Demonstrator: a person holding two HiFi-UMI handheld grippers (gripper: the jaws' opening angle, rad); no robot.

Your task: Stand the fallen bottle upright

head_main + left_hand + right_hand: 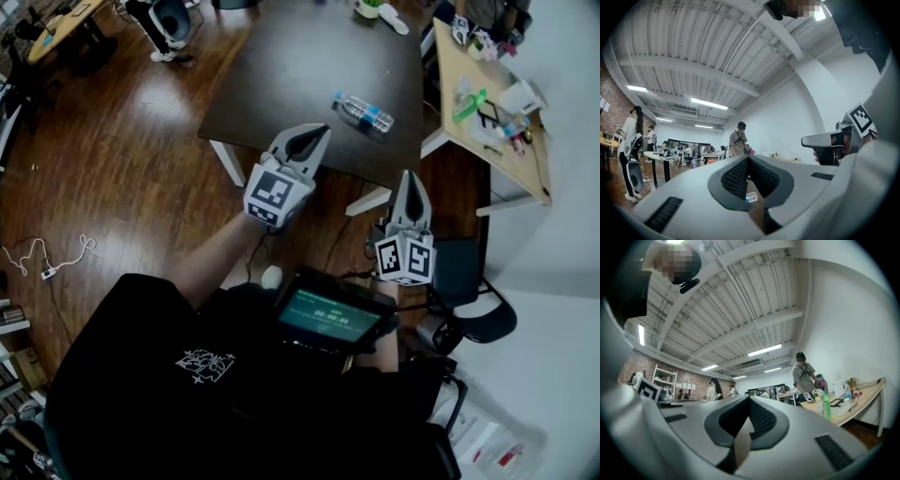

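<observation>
A clear plastic water bottle (364,111) with a blue label lies on its side on the dark table (281,66), near the table's front right part. My left gripper (322,131) hovers over the table's near edge, short of the bottle and to its left, jaws shut and empty. In the left gripper view the bottle (751,197) shows low behind the closed jaw tips (748,157). My right gripper (410,174) is off the table's front right corner, shut on nothing; its tips (750,398) meet in the right gripper view. Both point roughly level toward the table.
A light wooden desk (525,159) with a green bottle (472,103) and clutter stands to the right. A black chair (473,305) is beside my right arm. A screen (328,319) hangs at my chest. A person (738,139) stands beyond the table; white cable (47,258) lies on the floor.
</observation>
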